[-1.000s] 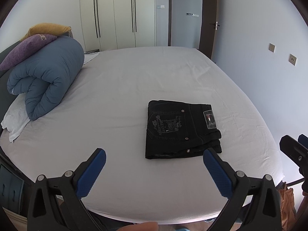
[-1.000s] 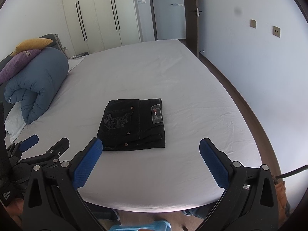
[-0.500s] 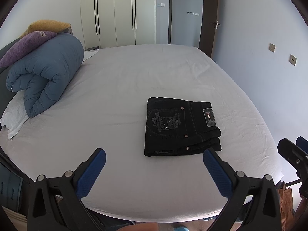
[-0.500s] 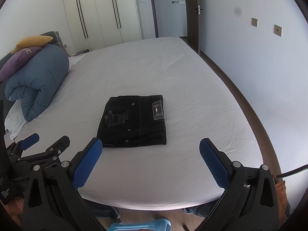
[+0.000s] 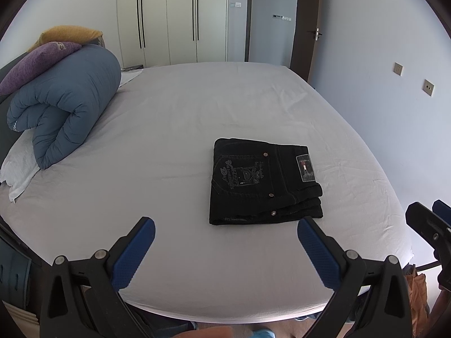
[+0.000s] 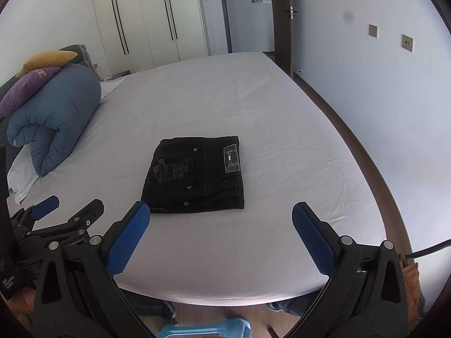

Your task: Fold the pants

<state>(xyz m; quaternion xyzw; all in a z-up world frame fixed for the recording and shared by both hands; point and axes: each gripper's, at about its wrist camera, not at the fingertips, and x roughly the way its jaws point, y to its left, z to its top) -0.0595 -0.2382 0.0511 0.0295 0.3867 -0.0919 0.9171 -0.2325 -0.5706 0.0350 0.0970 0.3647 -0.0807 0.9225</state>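
Pants (image 5: 265,181) lie folded on the bed (image 5: 183,107), beyond both spread, empty hand-held grippers

A rolled blue duvet (image 5: 64,107) with purple (image 5: 36,62) and yellow pillows (image 5: 70,32) lies before white wardrobes (image 5: 172,17).

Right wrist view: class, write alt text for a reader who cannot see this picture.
Black pants lie folded into a neat rectangle on a white bed. The open right hand-held gripper is over the near bed edge, holding nothing. A rolled blue duvet lies at the left, with the left hand-held gripper low beside it.
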